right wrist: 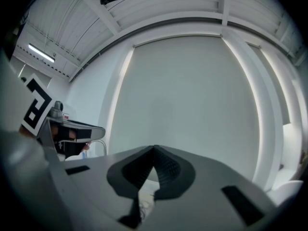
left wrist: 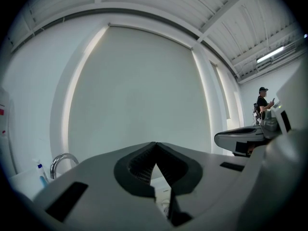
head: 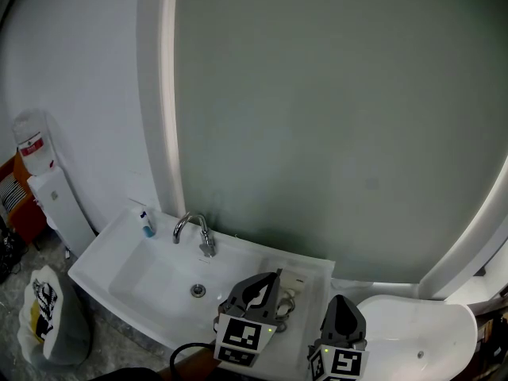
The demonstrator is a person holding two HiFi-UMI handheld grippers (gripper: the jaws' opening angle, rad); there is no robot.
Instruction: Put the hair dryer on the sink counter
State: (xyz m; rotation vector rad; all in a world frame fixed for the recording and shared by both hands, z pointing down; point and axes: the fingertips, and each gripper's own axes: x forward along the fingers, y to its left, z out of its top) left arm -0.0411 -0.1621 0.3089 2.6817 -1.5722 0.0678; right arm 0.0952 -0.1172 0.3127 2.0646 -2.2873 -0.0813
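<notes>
Left gripper (left wrist: 155, 147) is holding its 2 jaws pressed together, tips meeting, with nothing pinched between them. Right gripper (right wrist: 154, 149) is showing the same: 2 jaws closed tip to tip, gripping nothing.

In the head view both are hovering side by side over the right end of the sink counter (head: 317, 270). The hair dryer (head: 290, 282), a white item with a looped cord as far as can be told, is lying on that counter just beyond the left gripper's tips.

The basin (head: 135, 272) is showing its drain (head: 198, 290). The faucet (head: 194, 230) is standing at the back rim, and 1 small blue bottle (head: 146, 225) is standing at the back left corner.

A white curved fixture (head: 421, 336) is sitting close beside the right gripper. Open room is lying leftward over the basin.
</notes>
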